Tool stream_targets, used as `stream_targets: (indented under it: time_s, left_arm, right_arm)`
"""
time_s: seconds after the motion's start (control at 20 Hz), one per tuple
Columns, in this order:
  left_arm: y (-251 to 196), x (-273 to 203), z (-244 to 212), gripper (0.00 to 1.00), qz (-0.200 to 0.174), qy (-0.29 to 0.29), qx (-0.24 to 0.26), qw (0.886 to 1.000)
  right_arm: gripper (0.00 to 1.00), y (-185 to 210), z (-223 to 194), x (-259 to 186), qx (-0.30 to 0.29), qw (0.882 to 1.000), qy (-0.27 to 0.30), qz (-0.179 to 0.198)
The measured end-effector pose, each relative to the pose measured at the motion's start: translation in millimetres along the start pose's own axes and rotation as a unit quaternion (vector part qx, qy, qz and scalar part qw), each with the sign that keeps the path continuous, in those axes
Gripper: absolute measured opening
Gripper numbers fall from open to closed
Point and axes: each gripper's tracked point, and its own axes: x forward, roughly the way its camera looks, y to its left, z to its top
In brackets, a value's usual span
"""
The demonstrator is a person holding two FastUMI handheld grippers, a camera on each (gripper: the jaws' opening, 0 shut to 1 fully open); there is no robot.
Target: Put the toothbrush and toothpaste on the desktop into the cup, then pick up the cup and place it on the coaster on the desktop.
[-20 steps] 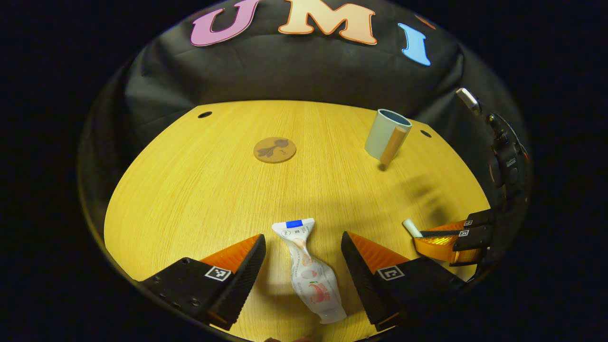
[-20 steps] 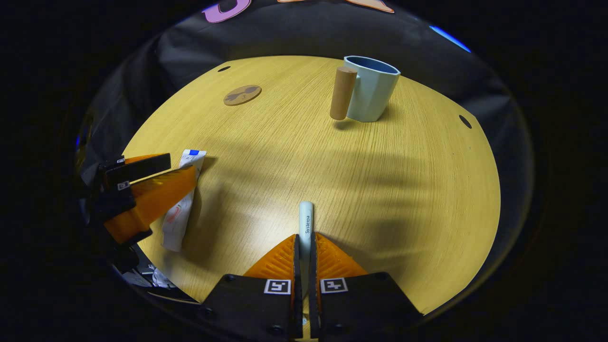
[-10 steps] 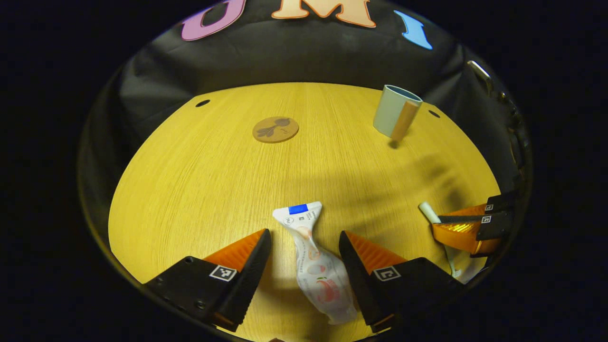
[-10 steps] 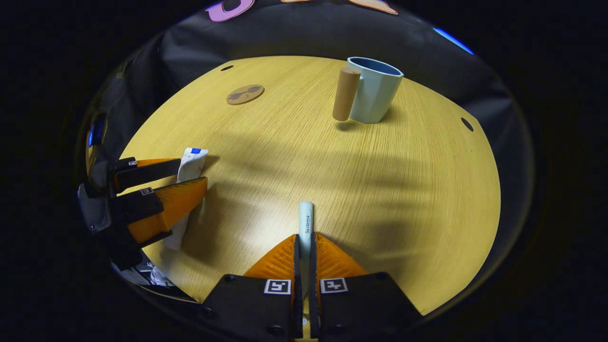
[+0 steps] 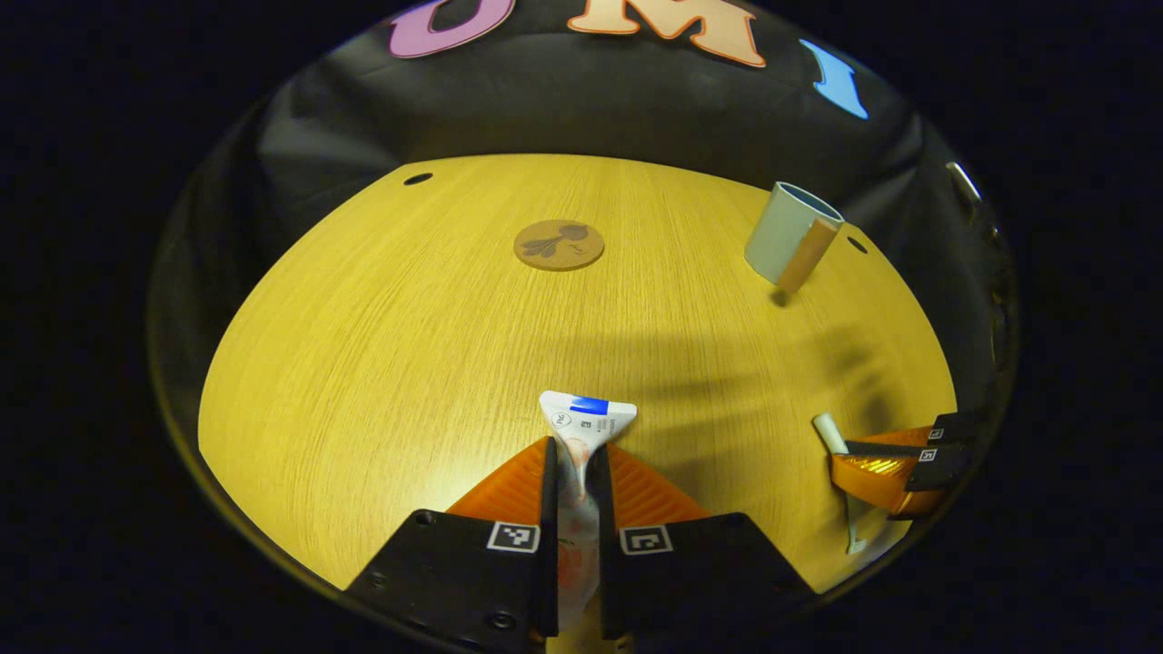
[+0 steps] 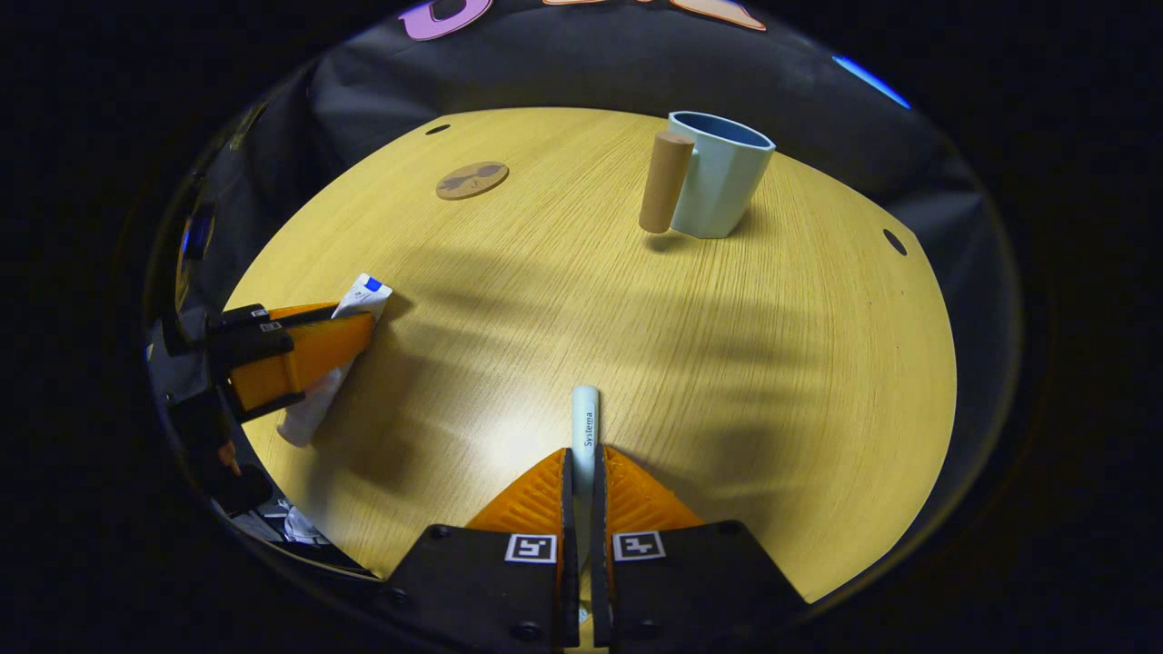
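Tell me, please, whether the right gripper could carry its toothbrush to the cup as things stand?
Probably yes: the right gripper, shut on the toothbrush, faces bare desktop up to the upright, open cup.

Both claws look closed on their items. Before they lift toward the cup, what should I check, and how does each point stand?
1. Left claw shut on toothpaste: ok.
2. Right claw shut on toothbrush: ok.
3. Cup upright, mouth open: ok.
4. Cup empty inside: cannot tell.
5. Coaster bare on the table: ok.
6. Brush head free of the table: cannot tell.
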Motion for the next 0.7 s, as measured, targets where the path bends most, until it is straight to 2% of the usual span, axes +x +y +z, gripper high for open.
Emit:
stream_targets:
  time_s: [0.2, 0.3, 0.35, 0.5, 0.7]
  left_arm:
    - [-1.2, -0.8, 1.0, 0.05, -0.011, -0.011, 0.007, 1.0]
    - [-1.1, -0.8, 2.7, 0.05, -0.008, -0.024, 0.012, 1.0]
    - [-3.0, -1.7, 3.6, 0.01, -0.014, -0.027, 0.01, 0.999]
    - [-3.2, -3.2, 4.2, 0.0, -0.03, -0.028, -0.017, 0.999]
    - [1.6, -9.0, 8.8, 0.0, -0.029, -0.04, -0.05, 0.998]
  right_arm:
    - [0.08, -0.4, 0.1, 0.2, -0.006, 1.0, -0.002, -0.002]
    - [0.08, -0.6, -0.1, 0.5, -0.003, 1.0, -0.001, -0.002]
    - [0.08, -0.4, 0.0, 0.0, -0.002, 1.0, -0.001, -0.002]
    - [0.08, -0.2, 1.7, -0.2, -0.001, 1.0, -0.004, 0.008]
    - [0.08, -1.1, 3.9, -1.4, 0.016, 1.0, -0.016, 0.015]
